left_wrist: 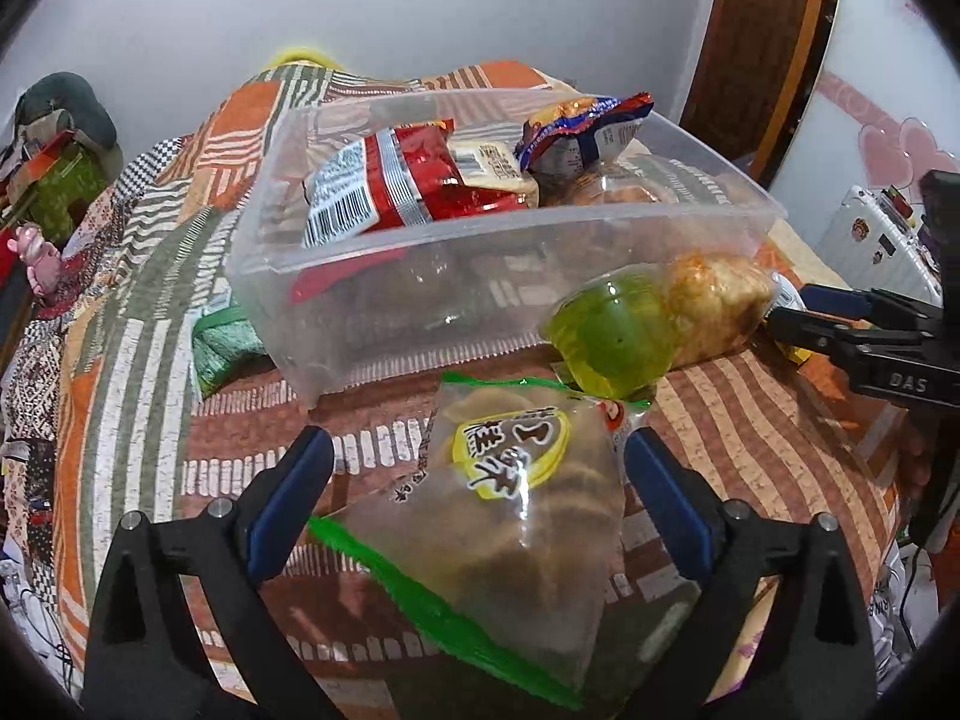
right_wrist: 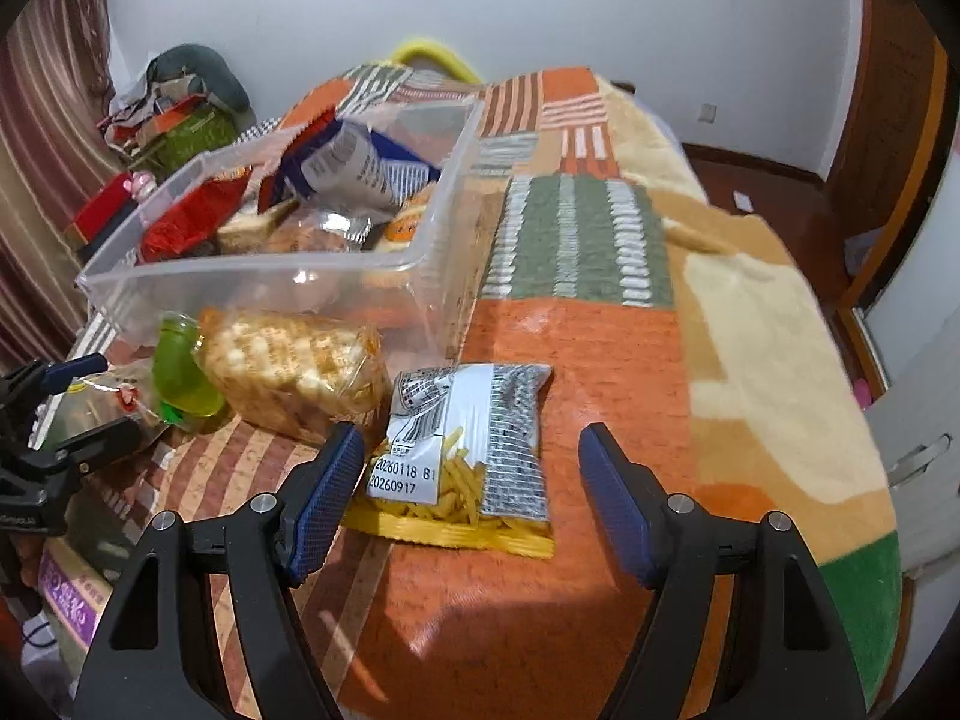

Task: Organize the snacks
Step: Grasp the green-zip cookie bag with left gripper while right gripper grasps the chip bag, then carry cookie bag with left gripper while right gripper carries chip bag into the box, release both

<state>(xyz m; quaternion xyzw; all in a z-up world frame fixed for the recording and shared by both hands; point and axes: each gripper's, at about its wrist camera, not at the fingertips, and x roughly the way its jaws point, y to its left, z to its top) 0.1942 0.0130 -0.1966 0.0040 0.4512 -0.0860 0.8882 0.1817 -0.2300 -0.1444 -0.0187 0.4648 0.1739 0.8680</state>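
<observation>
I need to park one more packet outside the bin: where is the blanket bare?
Bare: the orange and cream blanket right of the clear bin and the fries packet. Crowded: in front of the bin, with the cracker bag and green-striped biscuit bag.

Patterned blanket [right_wrist: 576,360] as support. Clear bin [right_wrist: 270,267] ahead-left of right gripper; fries packet [right_wrist: 462,456] between its jaws. Cracker bag [right_wrist: 300,372] left.
</observation>
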